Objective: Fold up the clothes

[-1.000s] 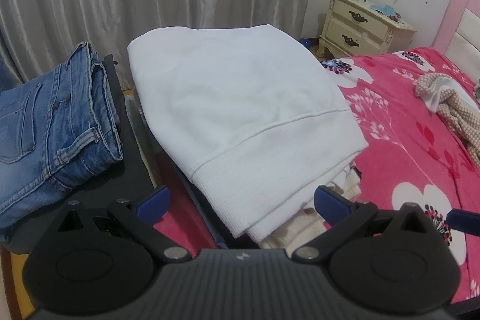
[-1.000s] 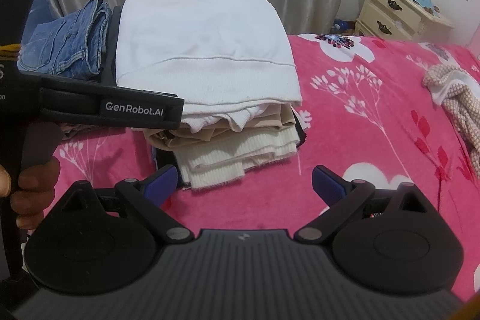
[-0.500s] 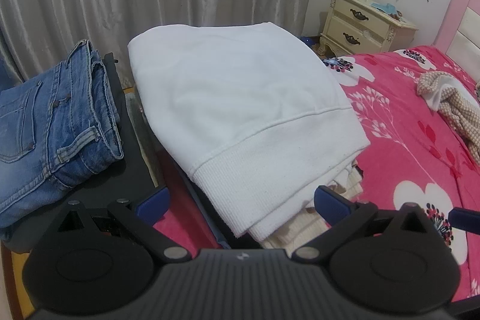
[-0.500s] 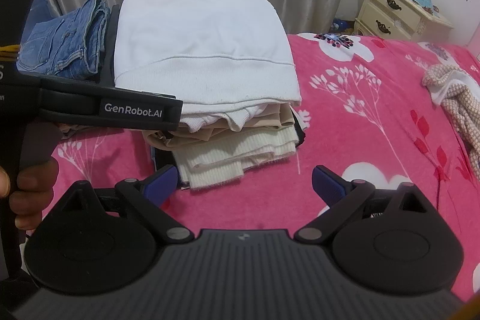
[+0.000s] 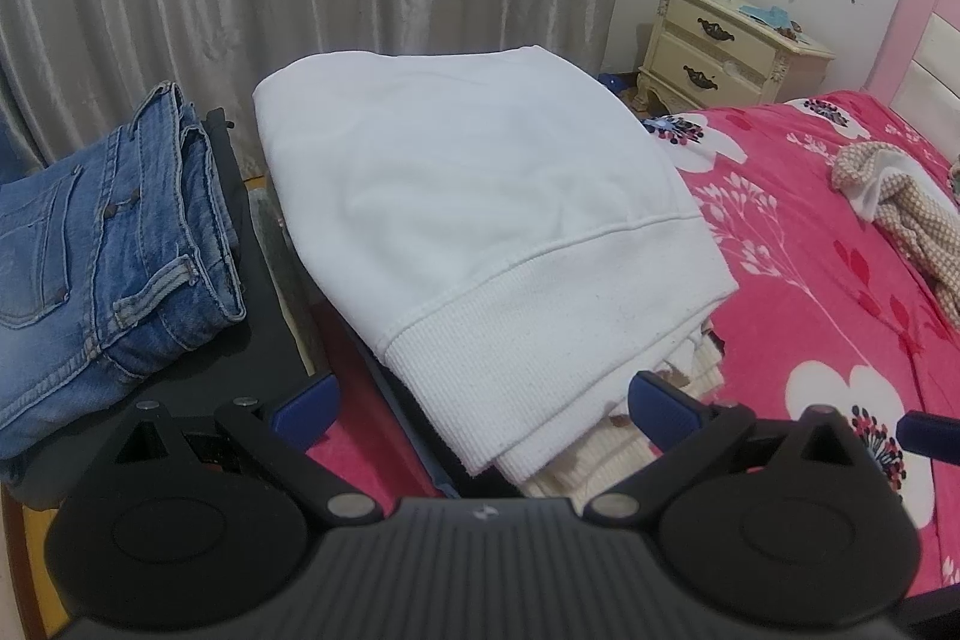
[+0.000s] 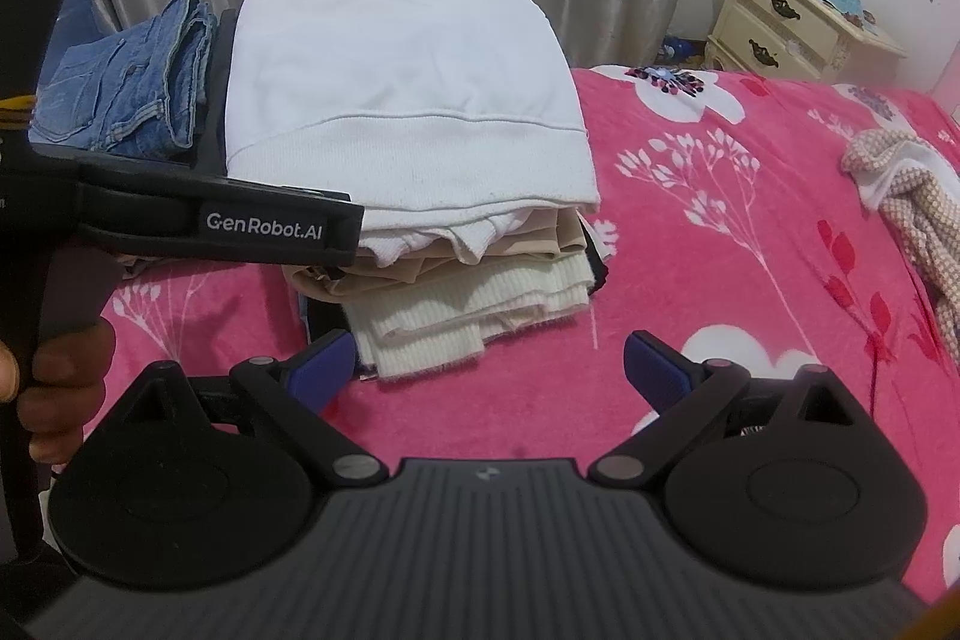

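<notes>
Both your claws are released and empty: left claw [image 5: 483, 403], right claw [image 6: 487, 361]. The folded white sweatshirt [image 6: 396, 94] tops the clothes stack on the bed [image 6: 750, 244], with folded jeans [image 5: 102, 244] just beside it.

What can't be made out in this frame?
- Lower layers of the stack: right view, covered by the white sweatshirt.
- Checked garment: both views, cut off by the right edge.
- Items on the nightstand: too small to identify.
- Jeans: left view, cut off at the left edge.
</notes>
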`<action>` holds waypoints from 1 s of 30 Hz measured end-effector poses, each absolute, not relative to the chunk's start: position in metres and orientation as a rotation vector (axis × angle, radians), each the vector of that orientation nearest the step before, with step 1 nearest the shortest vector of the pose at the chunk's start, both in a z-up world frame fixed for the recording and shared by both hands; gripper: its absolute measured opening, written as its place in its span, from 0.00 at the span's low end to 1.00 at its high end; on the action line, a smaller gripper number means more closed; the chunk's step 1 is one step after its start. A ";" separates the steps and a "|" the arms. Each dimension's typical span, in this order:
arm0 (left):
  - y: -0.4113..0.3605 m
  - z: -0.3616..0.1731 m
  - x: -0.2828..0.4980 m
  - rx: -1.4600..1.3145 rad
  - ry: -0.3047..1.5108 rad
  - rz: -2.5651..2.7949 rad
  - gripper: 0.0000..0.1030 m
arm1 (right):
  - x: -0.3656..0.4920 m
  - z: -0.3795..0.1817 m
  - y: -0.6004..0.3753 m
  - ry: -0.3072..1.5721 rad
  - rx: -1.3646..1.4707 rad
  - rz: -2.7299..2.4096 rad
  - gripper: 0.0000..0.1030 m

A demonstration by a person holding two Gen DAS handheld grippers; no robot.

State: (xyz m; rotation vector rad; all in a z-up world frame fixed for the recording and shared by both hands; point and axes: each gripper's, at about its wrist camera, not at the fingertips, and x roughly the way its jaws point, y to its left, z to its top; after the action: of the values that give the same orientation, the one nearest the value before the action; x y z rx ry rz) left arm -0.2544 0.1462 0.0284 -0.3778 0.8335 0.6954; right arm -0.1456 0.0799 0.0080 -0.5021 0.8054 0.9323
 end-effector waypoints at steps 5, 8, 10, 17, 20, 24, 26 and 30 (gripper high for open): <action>0.146 0.028 -0.254 -0.378 0.834 0.696 1.00 | -0.146 0.008 0.080 0.807 -0.505 0.931 0.94; 0.147 0.028 -0.255 -0.379 0.835 0.696 1.00 | -0.146 0.008 0.080 0.806 -0.507 0.930 0.94; 0.147 0.028 -0.255 -0.380 0.836 0.698 1.00 | -0.146 0.008 0.080 0.808 -0.506 0.929 0.94; 0.147 0.027 -0.255 -0.381 0.838 0.700 1.00 | -0.145 0.007 0.080 0.809 -0.508 0.928 0.94; 0.147 0.027 -0.254 -0.379 0.837 0.701 1.00 | -0.145 0.007 0.080 0.807 -0.508 0.929 0.94; 0.147 0.027 -0.255 -0.379 0.838 0.701 1.00 | -0.145 0.007 0.081 0.806 -0.508 0.929 0.94; 0.148 0.027 -0.254 -0.380 0.839 0.701 1.00 | -0.145 0.007 0.081 0.806 -0.508 0.930 0.94; 0.148 0.027 -0.254 -0.379 0.838 0.703 1.00 | -0.146 0.006 0.080 0.807 -0.511 0.931 0.94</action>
State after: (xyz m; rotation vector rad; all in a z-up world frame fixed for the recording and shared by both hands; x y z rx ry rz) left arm -0.2542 0.1476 0.0270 -0.3790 0.8384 0.7028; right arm -0.1458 0.0804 0.0062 -0.5108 0.8073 0.9308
